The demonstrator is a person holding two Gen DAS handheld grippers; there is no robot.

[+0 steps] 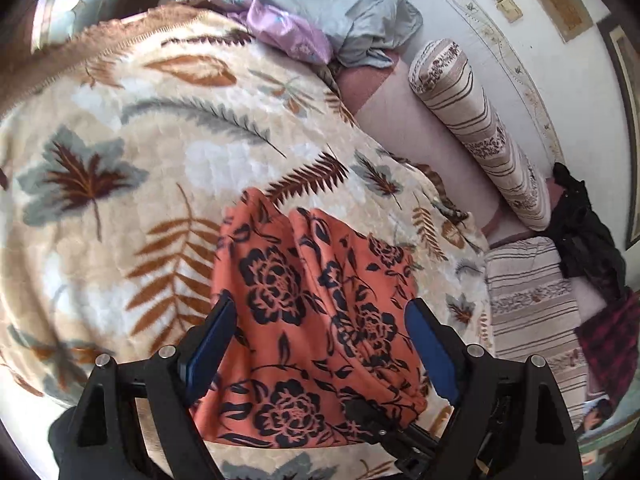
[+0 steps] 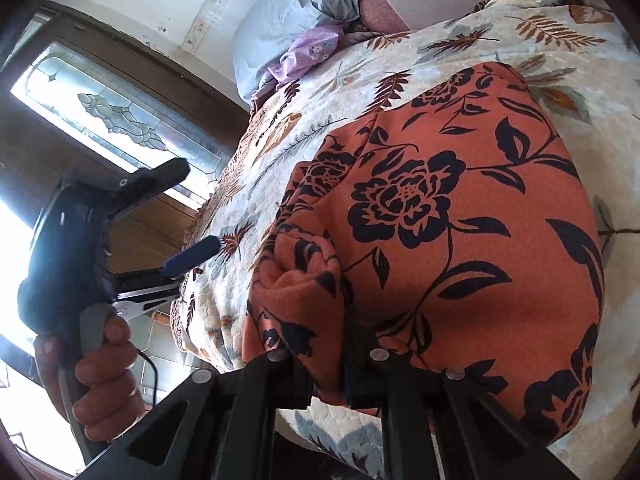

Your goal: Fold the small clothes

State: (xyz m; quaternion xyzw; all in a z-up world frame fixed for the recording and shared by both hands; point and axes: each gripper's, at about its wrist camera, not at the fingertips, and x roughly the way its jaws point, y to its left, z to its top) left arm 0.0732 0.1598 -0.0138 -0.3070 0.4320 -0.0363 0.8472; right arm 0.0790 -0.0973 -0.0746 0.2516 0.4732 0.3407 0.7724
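Here, in the left wrist view, my left tool (image 1: 320,336) hung with its fingers spread wide above the orange floral garment (image 1: 316,320), gripping nothing; the cloth lay bunched in ridges on the leaf-patterned blanket (image 1: 132,152) covering the bed. In the right wrist view, my right tool (image 2: 336,364) was pressed together on a gathered edge of that garment at the bed's near side, while my left hand (image 2: 96,376) held the other tool off beside the bed. I judged the folding barely begun: no neat fold showed yet.
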